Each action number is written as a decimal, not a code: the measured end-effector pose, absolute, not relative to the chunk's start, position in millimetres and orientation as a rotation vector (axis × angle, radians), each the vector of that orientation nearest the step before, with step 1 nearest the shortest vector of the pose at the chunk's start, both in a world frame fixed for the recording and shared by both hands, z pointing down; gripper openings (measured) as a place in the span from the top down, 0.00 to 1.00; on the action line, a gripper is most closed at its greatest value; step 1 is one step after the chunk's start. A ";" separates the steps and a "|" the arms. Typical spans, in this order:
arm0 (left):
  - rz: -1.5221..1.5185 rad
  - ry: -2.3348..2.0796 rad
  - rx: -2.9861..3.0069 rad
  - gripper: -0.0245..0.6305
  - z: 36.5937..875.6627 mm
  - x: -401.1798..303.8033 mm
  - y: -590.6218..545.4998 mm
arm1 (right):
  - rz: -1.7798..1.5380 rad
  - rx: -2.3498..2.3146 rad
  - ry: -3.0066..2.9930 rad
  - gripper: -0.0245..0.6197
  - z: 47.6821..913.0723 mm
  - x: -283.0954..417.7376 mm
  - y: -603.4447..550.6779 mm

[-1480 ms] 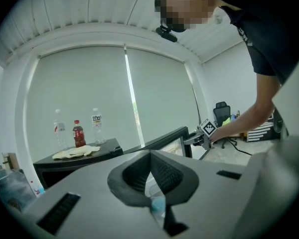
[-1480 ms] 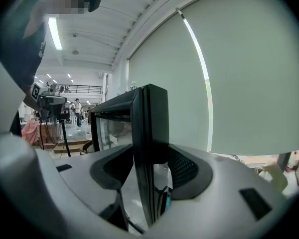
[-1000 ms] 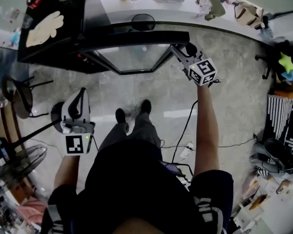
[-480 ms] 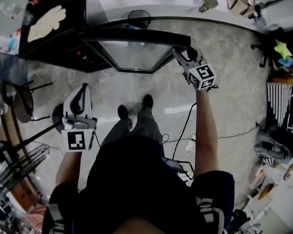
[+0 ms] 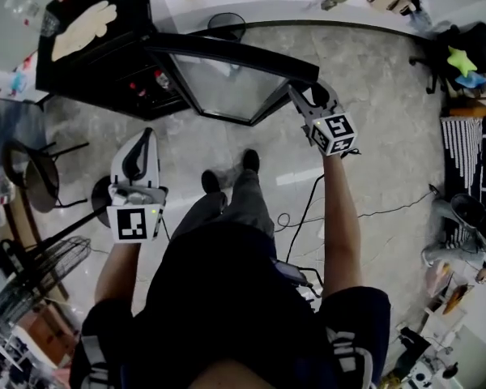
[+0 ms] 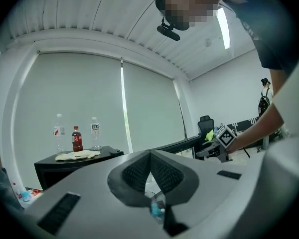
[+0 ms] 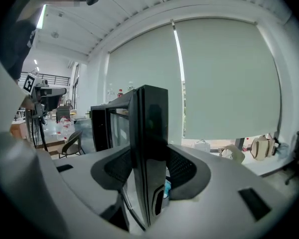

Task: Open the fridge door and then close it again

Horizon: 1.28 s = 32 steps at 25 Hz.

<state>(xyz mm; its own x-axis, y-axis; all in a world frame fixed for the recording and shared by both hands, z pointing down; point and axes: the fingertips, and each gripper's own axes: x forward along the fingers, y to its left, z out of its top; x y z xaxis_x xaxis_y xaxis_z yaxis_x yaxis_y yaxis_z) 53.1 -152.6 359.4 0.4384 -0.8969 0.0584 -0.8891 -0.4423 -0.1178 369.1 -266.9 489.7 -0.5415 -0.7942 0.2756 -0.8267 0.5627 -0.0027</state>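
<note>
One fridge [image 5: 89,63] in play, black and low, up at the far left of the head view, and its one glass door [image 5: 227,83] stands swung out at an angle over the floor. Two grippers are on show. The right gripper [image 5: 304,104] is up at the door's free edge; the right gripper view shows it clearly, with the right gripper [image 7: 149,168] taking the dark door edge [image 7: 152,133] upright between its two pads, one pad [image 7: 117,166] on the left face, the other on the right, pinching it. The left gripper [image 5: 144,136] hangs out to the left, well apart from the fridge, and in its own view the left gripper [image 6: 150,156] has both jaws pressed together tip to tip with nothing between them. Beyond it, count three bottles on the fridge's black top: one clear [image 6: 58,128], one dark with a red cap [image 6: 77,139], one more clear [image 6: 94,133]. One pale cloth [image 6: 77,155] lies just in front of them. Two shoes [image 5: 247,162] are planted on the floor below the door, between the grippers.
</note>
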 end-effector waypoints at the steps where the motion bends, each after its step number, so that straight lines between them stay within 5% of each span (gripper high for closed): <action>1: -0.168 1.612 -2.612 0.93 360.5 50.6 -149.5 | 0.196 1.362 -2.549 0.63 489.9 366.1 -260.4; 32: -0.158 1.754 -2.542 0.93 357.9 58.7 11.2 | 0.223 1.384 -2.494 0.64 485.0 280.6 -90.8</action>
